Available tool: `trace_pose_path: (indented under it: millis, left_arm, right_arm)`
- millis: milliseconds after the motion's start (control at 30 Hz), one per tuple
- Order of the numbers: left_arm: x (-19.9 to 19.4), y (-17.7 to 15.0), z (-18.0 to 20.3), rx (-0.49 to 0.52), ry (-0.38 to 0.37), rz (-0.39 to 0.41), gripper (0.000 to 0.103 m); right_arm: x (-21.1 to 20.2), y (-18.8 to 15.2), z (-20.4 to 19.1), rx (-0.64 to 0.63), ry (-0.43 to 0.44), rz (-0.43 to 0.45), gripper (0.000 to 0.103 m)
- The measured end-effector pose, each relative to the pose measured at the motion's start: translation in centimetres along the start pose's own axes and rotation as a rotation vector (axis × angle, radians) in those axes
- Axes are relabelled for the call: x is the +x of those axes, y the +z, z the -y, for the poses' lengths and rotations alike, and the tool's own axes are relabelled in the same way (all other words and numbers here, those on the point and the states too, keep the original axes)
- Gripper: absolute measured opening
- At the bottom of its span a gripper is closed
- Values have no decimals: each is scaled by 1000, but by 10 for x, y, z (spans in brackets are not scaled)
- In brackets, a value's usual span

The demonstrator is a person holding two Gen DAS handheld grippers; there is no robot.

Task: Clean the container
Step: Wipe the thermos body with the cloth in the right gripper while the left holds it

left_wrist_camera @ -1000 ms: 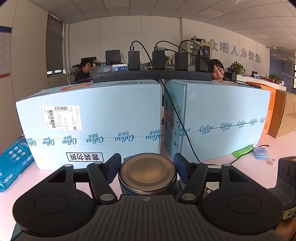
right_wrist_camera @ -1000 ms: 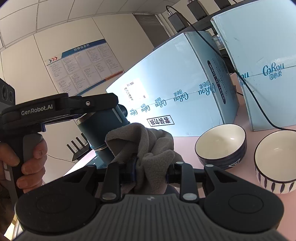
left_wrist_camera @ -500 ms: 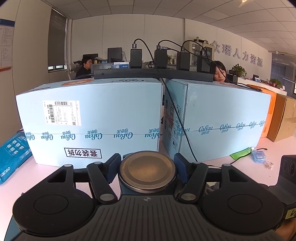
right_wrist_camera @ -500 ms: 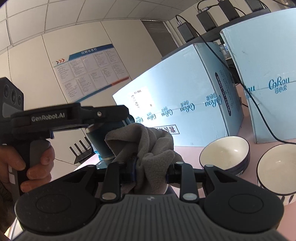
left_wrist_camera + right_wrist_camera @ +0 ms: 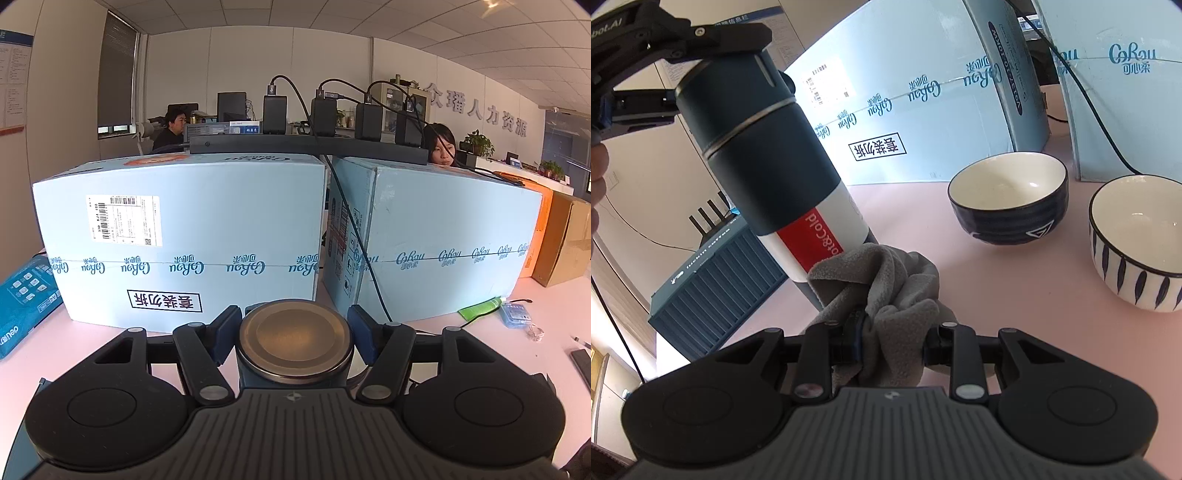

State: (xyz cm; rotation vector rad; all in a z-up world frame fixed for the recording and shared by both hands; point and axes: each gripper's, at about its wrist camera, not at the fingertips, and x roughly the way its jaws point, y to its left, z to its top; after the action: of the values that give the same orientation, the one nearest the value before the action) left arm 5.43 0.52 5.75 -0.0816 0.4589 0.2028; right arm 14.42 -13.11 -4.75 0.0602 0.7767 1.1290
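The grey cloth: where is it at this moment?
In the right wrist view, the grey cloth is bunched in the right hand-held gripper, against the lower part of the blue thermos flask, left of the two bowls.

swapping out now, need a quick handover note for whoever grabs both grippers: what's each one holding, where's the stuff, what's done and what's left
Left gripper: shut on the flask, gripping its capped top; flask tilted.
Right gripper: shut on the grey cloth, which sits at the flask's lower end.
Two bowls stand empty on the pink table, to the right.
Done: flask and cloth picked up and brought together.
Left: wipe the flask's body; how much is already wiped cannot be told.
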Motion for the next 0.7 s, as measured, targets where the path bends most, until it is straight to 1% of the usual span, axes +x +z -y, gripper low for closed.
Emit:
trace_pose_path:
  millis: [67, 133, 367, 633, 700]
  left_arm:
    - [0, 0, 1, 1, 1, 0, 58]
    - [0, 0, 1, 2, 0, -1, 58]
    - [0, 0, 2, -1, 0, -1, 58]
    - [2, 0, 2, -4, 2, -3, 59]
    - [2, 0, 2, -3, 6, -4, 59]
  right_arm:
    - [-1, -1, 0, -1, 0, -9, 30]
    - [-5, 2, -2, 5, 14, 9, 30]
    - [-33, 22, -14, 7, 74, 134, 30]
    - [-63, 45, -34, -60, 115, 289, 31]
    - [-64, 46, -35, -67, 123, 299, 31]
